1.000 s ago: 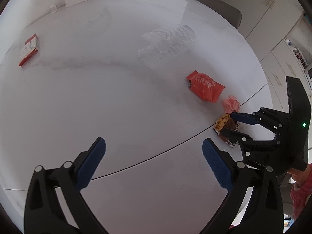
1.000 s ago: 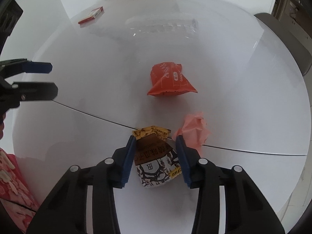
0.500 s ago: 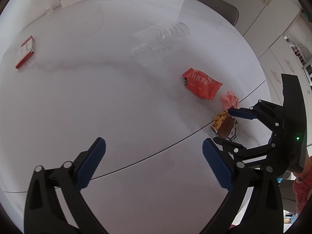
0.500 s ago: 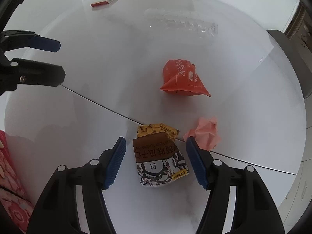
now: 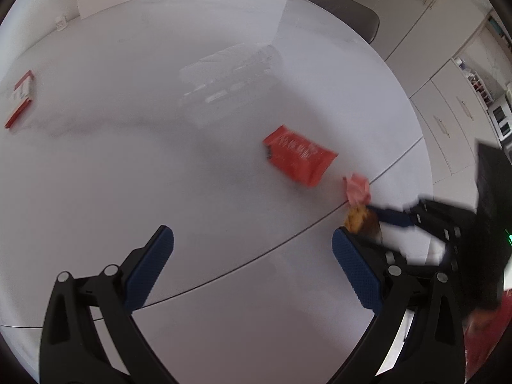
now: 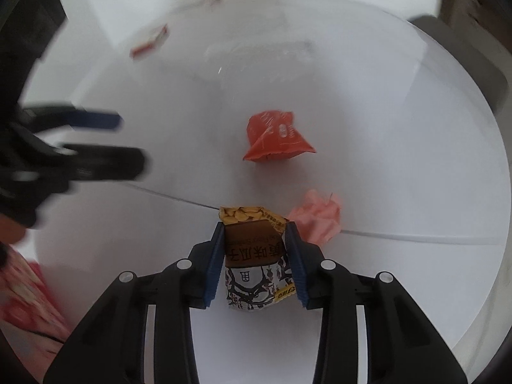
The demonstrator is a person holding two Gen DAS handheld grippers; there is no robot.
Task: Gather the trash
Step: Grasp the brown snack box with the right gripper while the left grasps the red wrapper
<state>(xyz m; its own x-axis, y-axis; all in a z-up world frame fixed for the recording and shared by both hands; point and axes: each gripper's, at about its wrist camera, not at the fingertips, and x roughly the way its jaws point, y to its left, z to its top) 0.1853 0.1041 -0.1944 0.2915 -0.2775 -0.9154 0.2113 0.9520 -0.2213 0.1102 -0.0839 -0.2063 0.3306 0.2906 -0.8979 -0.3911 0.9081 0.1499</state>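
Note:
My right gripper [image 6: 256,236] is shut on a brown and yellow snack packet [image 6: 252,256] with its pads against both sides. The packet also shows in the left wrist view [image 5: 360,219] between the right gripper's fingers. A crumpled pink paper [image 6: 316,220] lies just right of the packet. A red-orange snack bag [image 6: 275,137] lies farther back on the round white table [image 6: 400,128]. My left gripper [image 5: 252,256] is open and empty above the table, left of the packet. A clear plastic bottle [image 5: 230,73] lies beyond the red-orange bag [image 5: 297,156].
A small red and white box [image 5: 20,99] lies at the table's far left. A seam [image 5: 240,265] crosses the tabletop. A grey chair [image 5: 329,0] stands behind the table and white cabinets [image 5: 448,96] to the right. A red patterned thing [image 6: 25,300] is at the lower left.
My right gripper's jaws have closed onto the snack packet after being open around it. The left gripper has shifted a little, still open.

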